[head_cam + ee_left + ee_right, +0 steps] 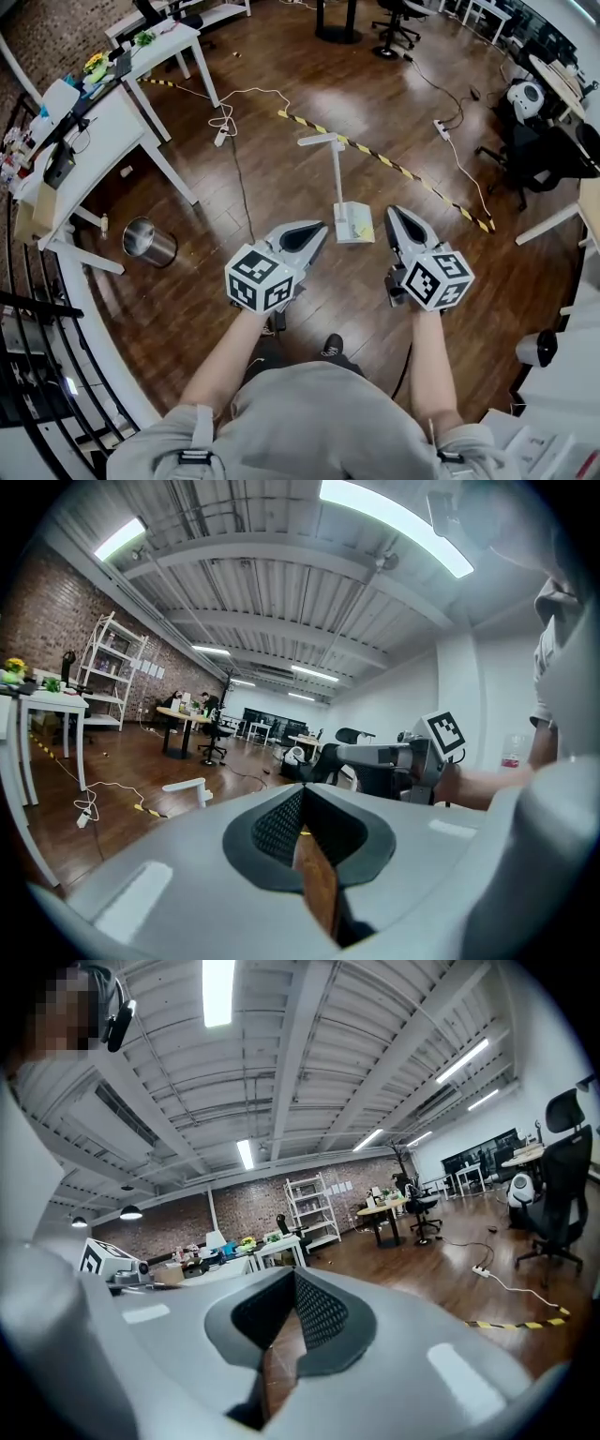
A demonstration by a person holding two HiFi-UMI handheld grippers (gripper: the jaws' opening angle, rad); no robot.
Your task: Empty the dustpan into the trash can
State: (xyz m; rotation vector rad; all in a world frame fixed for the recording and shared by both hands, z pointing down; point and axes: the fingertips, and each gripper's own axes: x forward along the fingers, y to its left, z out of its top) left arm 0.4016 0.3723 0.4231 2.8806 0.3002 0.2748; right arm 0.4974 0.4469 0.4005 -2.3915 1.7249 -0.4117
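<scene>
Saw dustpan [353,223] on floor just ahead, between left gripper [317,232] and right gripper [397,216], touching neither. Found both grippers closed, empty. Looked white, tall handle upright, yellowish bits inside. Spotted shiny trash can [150,242] on its side, well left, near bench [112,122].
</scene>
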